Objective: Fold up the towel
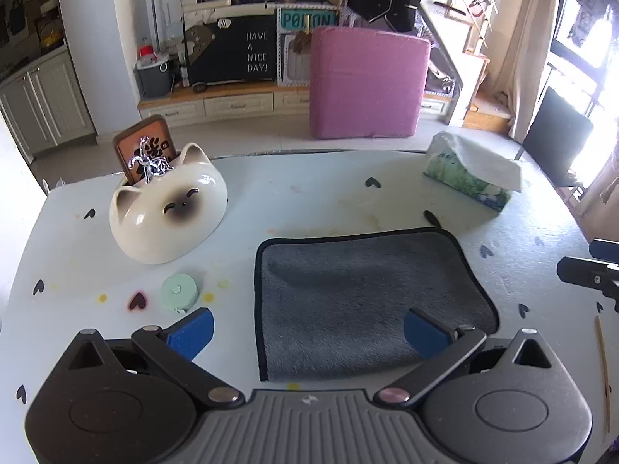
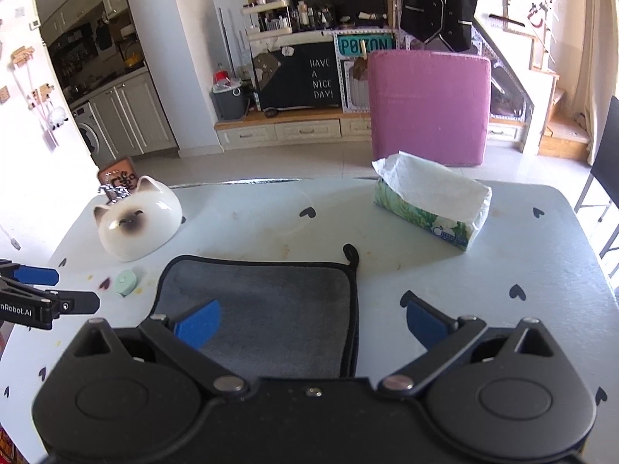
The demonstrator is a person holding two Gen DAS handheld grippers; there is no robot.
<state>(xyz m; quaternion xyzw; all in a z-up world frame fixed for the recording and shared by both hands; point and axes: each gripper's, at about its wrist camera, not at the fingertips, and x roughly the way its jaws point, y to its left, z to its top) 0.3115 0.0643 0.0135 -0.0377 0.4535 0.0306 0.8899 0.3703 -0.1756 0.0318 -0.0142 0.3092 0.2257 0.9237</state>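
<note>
A grey towel (image 1: 359,301) with black trim lies flat on the white table (image 1: 309,193); it looks folded, with doubled edges at its right side in the right wrist view (image 2: 267,309). My left gripper (image 1: 307,332) is open and empty above the towel's near left edge. My right gripper (image 2: 309,323) is open and empty above the towel's near right edge. Each gripper shows at the edge of the other's view, the left one (image 2: 38,294) and the right one (image 1: 592,270).
A ceramic cat bowl (image 1: 166,216) stands at the far left, with a green tape measure (image 1: 178,290) in front of it. A tissue pack (image 1: 472,174) lies at the far right. A wooden stick (image 1: 603,367) lies near the right edge.
</note>
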